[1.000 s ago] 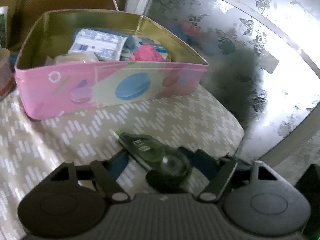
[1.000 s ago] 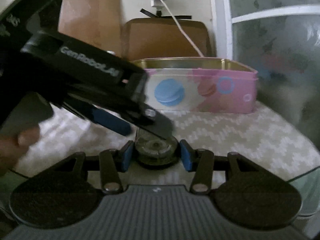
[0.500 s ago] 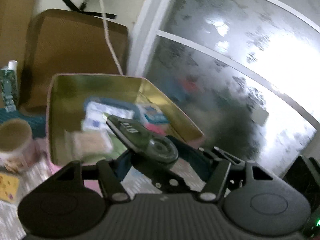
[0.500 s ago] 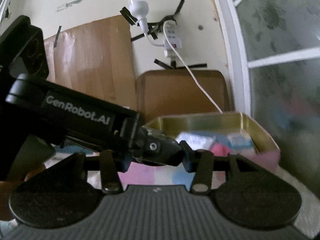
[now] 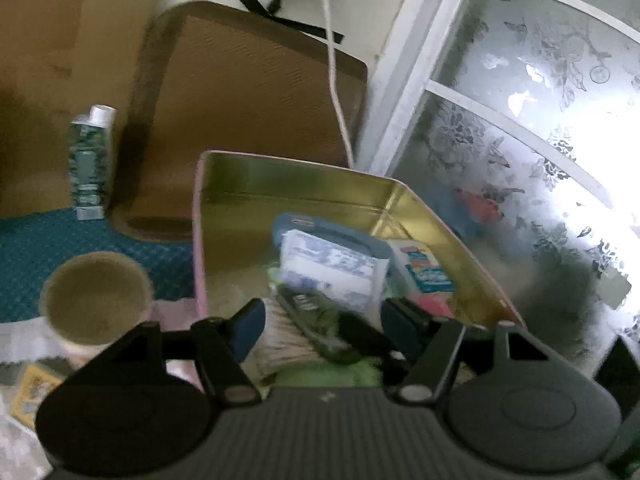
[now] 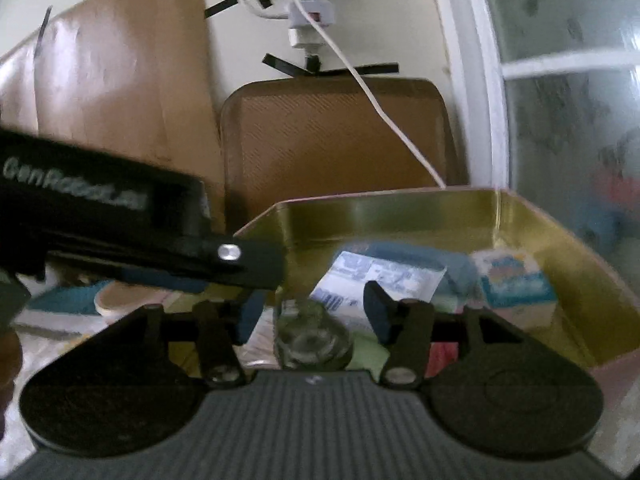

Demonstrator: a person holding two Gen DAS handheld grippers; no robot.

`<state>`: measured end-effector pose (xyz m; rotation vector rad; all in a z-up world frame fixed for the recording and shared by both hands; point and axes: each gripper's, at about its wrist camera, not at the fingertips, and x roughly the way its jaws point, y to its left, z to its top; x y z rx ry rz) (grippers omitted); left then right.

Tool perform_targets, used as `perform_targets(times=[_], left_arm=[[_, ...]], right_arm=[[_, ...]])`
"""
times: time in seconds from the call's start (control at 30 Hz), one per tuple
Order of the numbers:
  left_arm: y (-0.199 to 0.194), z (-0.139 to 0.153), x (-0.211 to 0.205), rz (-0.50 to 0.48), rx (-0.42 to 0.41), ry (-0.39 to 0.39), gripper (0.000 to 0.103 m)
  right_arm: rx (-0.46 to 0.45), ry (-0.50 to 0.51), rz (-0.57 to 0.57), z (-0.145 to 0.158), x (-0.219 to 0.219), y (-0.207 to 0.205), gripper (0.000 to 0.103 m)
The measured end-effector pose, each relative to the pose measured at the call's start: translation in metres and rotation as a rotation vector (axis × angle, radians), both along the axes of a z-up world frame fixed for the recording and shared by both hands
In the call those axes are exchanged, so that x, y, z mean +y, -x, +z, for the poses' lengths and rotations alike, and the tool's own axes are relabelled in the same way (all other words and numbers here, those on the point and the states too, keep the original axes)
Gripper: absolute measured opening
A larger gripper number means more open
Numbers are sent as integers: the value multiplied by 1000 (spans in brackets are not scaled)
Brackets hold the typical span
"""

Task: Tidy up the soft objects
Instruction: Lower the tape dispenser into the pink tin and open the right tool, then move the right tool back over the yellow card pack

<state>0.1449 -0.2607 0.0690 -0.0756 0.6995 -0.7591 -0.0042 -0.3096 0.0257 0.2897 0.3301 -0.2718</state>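
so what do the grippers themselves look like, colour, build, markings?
Both alike: black linkage arms with silver pivot screws, blue pads on the fingers, grey ribbed body flanked by round dark housings. The left gripper carries white "GenRobot.AI" lettering, seen from the right gripper camera.

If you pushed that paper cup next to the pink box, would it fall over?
Probably, yes. The paper cup stands upright and looks empty inside, so it is likely light and would tip or slide with a small push. Its round wall suggests it would roll once on its side. It sits close beside the pink tin, which might stop it rolling that way.
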Motion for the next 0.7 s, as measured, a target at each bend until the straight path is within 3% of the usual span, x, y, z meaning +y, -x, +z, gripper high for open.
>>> perform_targets(times=[0.3, 0.37, 0.43, 0.7], left_arm=[[36, 0, 30, 31, -56, -46, 74], [47, -1, 39, 36, -72, -55, 80], [58, -3, 48, 48, -92, -72, 82], [82, -22, 80, 96, -106, -159, 83]], right_arm=[[-74, -41, -65, 14, 21, 56, 60], [-82, -70, -78, 15, 23, 66, 62], [-81, -100, -94, 14, 25, 73, 66], [-21, -193, -66, 4, 44, 78, 67]])
